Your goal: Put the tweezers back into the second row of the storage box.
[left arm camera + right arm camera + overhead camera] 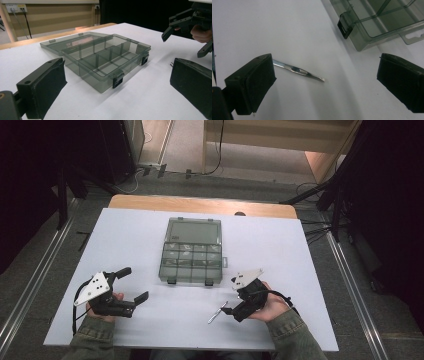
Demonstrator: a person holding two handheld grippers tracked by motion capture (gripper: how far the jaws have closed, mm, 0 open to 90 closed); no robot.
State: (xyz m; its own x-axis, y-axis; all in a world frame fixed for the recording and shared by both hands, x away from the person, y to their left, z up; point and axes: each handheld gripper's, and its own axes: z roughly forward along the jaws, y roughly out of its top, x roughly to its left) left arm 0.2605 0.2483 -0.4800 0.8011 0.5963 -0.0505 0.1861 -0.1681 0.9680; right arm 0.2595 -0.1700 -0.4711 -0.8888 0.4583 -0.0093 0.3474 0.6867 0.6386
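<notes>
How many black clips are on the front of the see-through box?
2. One black latch sits at the left end of the smoky clear plastic box's front wall, the other black latch at its right end.

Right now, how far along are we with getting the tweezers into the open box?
Done: the compartment box lies open, lid flat behind it. In hand: the right hand-held gripper is open over the tweezers, not yet gripping them. Left: grasp them and place them in a compartment. The left hand-held gripper waits open.
</notes>
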